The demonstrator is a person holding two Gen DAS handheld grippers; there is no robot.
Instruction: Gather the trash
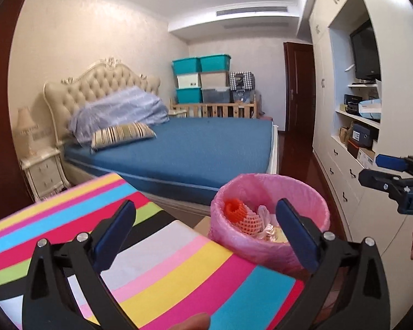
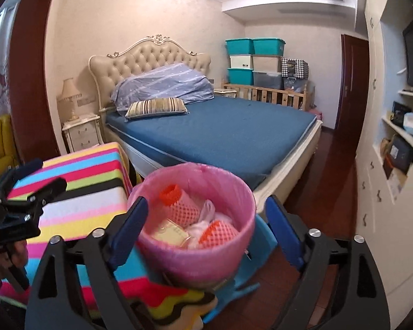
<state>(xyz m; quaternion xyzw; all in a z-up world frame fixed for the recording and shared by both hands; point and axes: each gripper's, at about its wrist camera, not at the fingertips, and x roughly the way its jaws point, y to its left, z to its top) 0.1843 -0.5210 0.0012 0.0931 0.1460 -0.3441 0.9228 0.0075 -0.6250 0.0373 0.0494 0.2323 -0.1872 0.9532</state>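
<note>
Beside the striped table (image 1: 157,250), the pink bin (image 2: 242,192) sits ahead of both empty, wide-open tools (image 1: 205,233) (image 2: 206,229).

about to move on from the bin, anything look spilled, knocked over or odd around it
Nothing stands out. The pink-lined bin stands upright beside the striped table, with the foam fruit nets and wrappers inside it, none on the visible floor. Both the left claw and the right claw are open and empty.

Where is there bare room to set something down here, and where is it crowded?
Free: the striped cloth tabletop between the left gripper and the pink-lined bin, and the blue mattress beyond the striped pillow. Crowded: the bin's inside, with foam fruit nets and wrappers.
</note>
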